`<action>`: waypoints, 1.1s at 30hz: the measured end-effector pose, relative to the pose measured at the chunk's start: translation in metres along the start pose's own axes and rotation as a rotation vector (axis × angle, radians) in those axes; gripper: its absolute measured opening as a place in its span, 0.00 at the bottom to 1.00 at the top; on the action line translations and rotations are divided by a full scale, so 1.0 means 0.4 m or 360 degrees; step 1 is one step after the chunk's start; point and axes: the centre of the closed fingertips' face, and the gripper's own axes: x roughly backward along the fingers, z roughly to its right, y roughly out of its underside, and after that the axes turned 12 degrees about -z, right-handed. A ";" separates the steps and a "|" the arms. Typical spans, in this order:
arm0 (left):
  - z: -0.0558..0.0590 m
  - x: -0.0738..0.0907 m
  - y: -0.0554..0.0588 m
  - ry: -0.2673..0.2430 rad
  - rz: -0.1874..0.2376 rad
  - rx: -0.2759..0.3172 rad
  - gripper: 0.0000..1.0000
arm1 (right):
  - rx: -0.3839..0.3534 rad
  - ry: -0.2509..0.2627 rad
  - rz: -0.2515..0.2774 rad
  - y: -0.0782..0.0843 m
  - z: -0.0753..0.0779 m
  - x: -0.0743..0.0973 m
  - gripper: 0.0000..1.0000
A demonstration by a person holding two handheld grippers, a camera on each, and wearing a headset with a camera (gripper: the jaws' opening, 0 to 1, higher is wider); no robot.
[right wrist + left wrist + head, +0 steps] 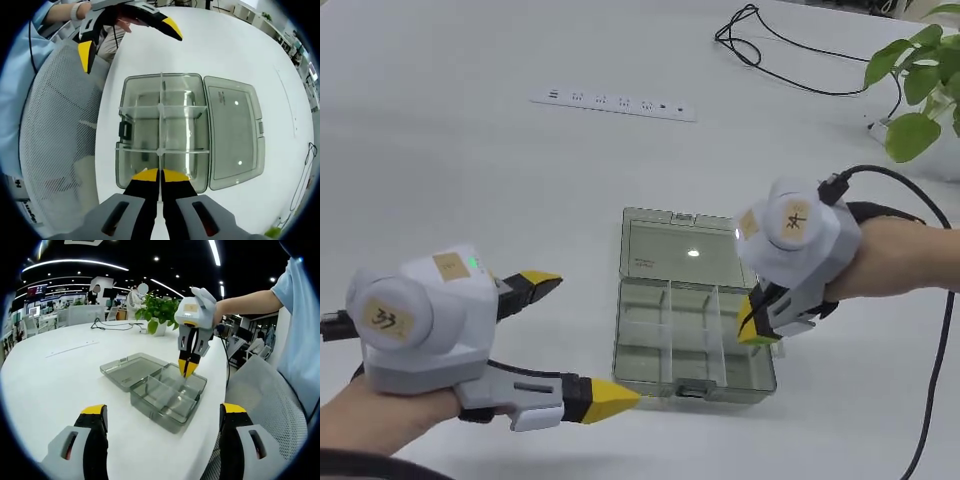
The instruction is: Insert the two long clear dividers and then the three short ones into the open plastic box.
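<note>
Right gripper (160, 176) looks pinched shut on the divider (160, 127) at the box (740, 388)'s right edge (divider runs straight ahead, lengthwise). Left gripper (592, 338) hangs open, well apart.

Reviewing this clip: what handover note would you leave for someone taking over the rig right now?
Left gripper: open, empty, above the table, left of the box.
Right gripper: shut on a short divider, over the box's right-end section.
Done: both long dividers and two short ones appear seated.
Left to do: press this last short one home, then release.
</note>
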 end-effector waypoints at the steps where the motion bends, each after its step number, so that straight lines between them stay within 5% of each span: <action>1: 0.000 0.000 0.000 0.0000 0.0000 0.0000 0.95 | -0.0001 0.0004 0.0005 0.001 0.001 -0.002 0.02; 10: 0.010 -0.002 -0.003 0.0008 0.0001 -0.0010 0.94 | 0.0073 0.0037 0.0034 0.001 -0.004 -0.005 0.03; 11: 0.010 -0.002 -0.004 0.0007 0.0002 -0.0015 0.95 | 0.0140 0.0042 0.0037 0.001 -0.006 -0.006 0.06; 12: 0.010 0.000 -0.006 0.0008 0.0004 -0.0014 0.95 | 0.0151 0.0072 0.0115 -0.013 -0.006 -0.004 0.19; 14: 0.008 0.003 -0.008 0.0005 0.0011 -0.0013 0.95 | 0.0100 0.0060 0.0207 -0.023 -0.014 0.007 0.36; 26: -0.001 0.010 -0.009 -0.0011 0.0007 -0.0018 0.95 | -0.0089 0.0150 0.0412 0.031 -0.045 0.063 0.63; 33: 0.003 0.030 -0.020 -0.0034 0.0004 -0.0059 0.97 | -0.0300 0.0277 0.0661 0.059 -0.067 0.104 0.78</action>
